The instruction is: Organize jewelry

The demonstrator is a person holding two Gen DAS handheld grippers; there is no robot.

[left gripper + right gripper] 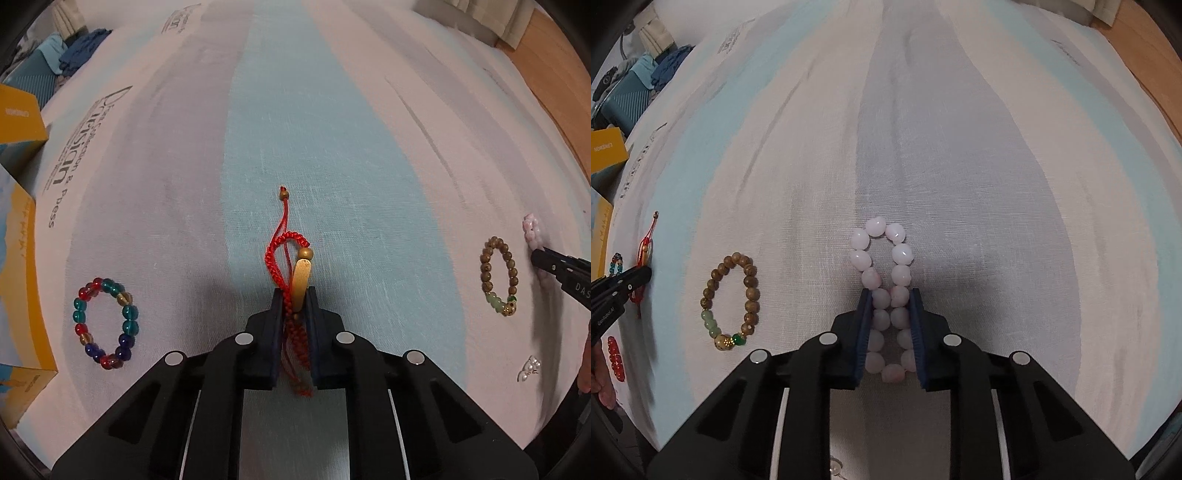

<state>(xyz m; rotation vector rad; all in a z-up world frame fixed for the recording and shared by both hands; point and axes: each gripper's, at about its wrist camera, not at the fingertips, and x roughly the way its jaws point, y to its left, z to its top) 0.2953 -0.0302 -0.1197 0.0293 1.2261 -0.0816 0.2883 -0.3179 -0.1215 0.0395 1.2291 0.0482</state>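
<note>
A red braided cord bracelet [286, 254] with a gold bar and gold beads lies on the striped cloth [332, 147], and my left gripper [294, 295] is shut on it. A pale pink bead bracelet [882, 258] is squeezed into a narrow loop, with my right gripper [889, 295] shut on its near half. Between the two lies a brown wooden bead bracelet [731, 299] with green and gold beads, untouched. The same brown wooden bead bracelet [499, 280] shows at the right of the left wrist view. A bracelet of red, teal and blue glass beads [105, 325] lies to the left.
Yellow cardboard boxes [18, 258] stand along the left edge of the cloth. A small clear pearl piece [530, 367] lies near the right. Red beads [615, 356] sit at the far left of the right wrist view. Blue fabric and a case [55, 62] are at the back left.
</note>
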